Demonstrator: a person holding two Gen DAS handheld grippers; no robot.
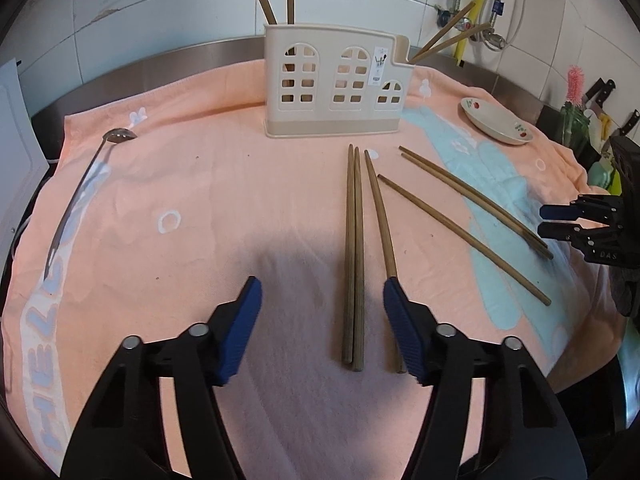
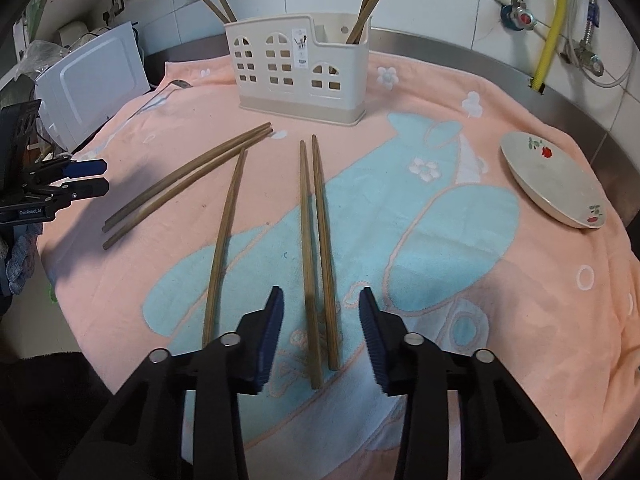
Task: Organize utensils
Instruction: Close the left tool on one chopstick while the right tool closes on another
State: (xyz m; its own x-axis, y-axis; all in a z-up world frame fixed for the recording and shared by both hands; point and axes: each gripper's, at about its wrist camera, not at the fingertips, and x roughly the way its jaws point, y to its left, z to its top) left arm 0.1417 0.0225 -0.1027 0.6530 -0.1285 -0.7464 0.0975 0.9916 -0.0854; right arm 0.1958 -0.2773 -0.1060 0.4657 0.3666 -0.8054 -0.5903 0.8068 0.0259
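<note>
A beige utensil holder [image 1: 336,84] [image 2: 300,72] stands at the back of the towel with chopsticks in its end slots. Several loose wooden chopsticks lie on the towel. My left gripper [image 1: 322,292] is open, with a pair of chopsticks [image 1: 354,256] between its fingers and a single one [image 1: 382,216] by its right fingertip. My right gripper [image 2: 320,304] is open over another pair of chopsticks [image 2: 316,240]; a single chopstick [image 2: 224,236] lies to its left. A slotted metal spoon [image 1: 80,188] lies at the towel's left edge.
A pink and blue towel [image 1: 200,184] [image 2: 440,220] covers the steel counter. A white floral dish [image 1: 496,120] [image 2: 552,184] sits at the right. A white appliance [image 2: 92,80] stands at the left. Knives [image 1: 600,96] and pipes [image 2: 552,20] line the tiled wall.
</note>
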